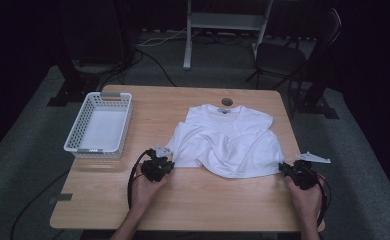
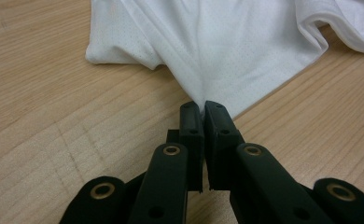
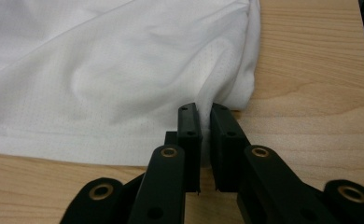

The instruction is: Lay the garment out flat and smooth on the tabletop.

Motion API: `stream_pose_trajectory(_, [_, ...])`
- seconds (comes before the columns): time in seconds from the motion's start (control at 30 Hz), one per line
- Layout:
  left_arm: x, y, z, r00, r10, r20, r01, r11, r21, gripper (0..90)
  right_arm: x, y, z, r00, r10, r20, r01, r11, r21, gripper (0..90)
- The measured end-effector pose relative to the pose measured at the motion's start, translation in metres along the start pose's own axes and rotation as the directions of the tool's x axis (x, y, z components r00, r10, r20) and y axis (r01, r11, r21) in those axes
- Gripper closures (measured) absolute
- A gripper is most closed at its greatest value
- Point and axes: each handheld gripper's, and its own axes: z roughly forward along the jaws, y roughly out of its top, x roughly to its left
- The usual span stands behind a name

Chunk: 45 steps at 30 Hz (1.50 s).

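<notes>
A crumpled white shirt [image 1: 228,141] of fine dotted mesh lay mid-surface on pale woodgrain [image 1: 208,200]. The left tongs [image 2: 203,106] were pressed together, pinching its near left corner into a taut peak. The right tongs [image 3: 203,109] pinched a fold at its near right hem. A white slotted plastic basket [image 1: 99,126] stood far left.

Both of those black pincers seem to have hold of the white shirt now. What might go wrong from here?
The right gripper pinches only a thin fold at the edge of the white shirt, so the cloth may slip out when pulled. The left gripper holds a bunched point, so lifting could drag the shirt unevenly. The shirt lies crumpled on the table; folds might stay trapped.
</notes>
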Motion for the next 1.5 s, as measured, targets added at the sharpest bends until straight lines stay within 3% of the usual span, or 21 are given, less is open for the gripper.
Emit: stream_pose_trajectory(1.5, [0.006,-0.012,-0.034,0.9999,-0.015,0.004,0.015,0.9984,-0.055,87.9,0.003,-0.008,-0.041,0.9976,-0.056,0.041,0.057,0.998,-0.037,83.7])
